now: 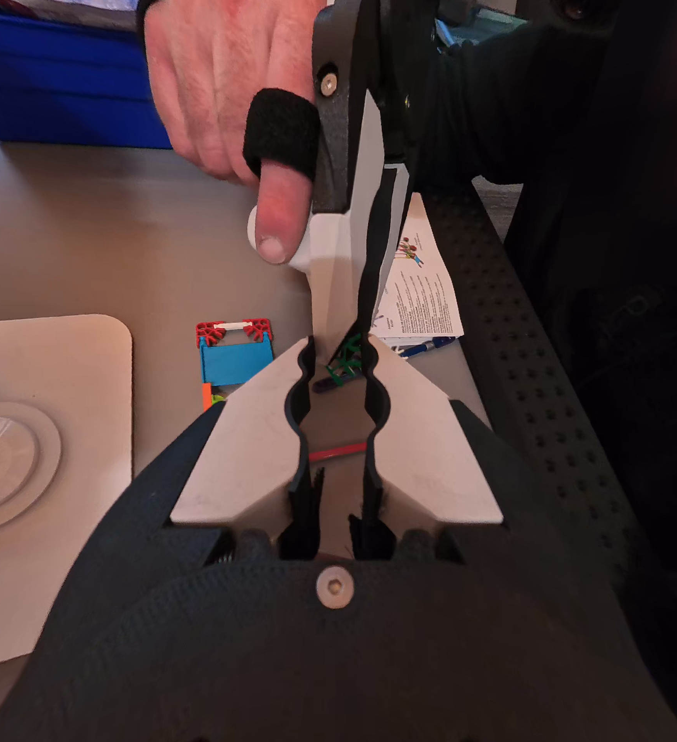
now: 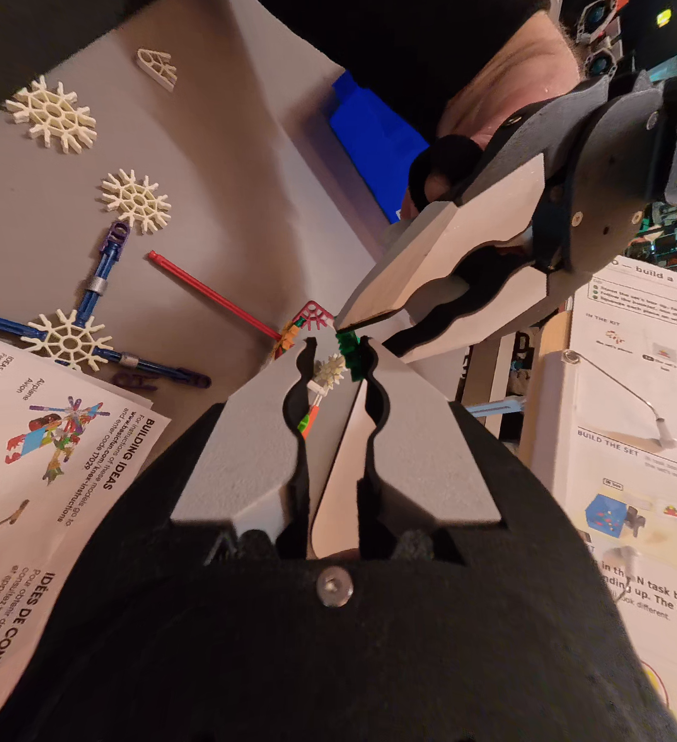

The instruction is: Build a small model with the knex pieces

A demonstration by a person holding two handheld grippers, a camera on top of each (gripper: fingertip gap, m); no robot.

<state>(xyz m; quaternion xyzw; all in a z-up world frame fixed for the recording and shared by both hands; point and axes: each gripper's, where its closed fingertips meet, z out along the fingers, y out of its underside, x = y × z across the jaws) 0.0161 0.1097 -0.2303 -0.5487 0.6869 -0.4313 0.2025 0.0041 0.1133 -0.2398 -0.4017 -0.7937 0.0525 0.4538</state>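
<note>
Hovering low over the bench (image 1: 87, 225), left claw (image 1: 338, 343) half open, green connector (image 1: 344, 361) at its tips; grip unclear, contact hidden. Red rod (image 1: 336, 450) lies beneath. Right view: right claw (image 2: 338, 347) pinches the green connector just inside its tips, white connector (image 2: 330, 369) beside. Both claws crowd it; twisting could pop joints, drop it.

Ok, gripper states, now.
Left gripper: jaws apart, flanking the green connector; grip cannot be told.
Right gripper: jaws apart, green connector between them; grip cannot be told.
</note>
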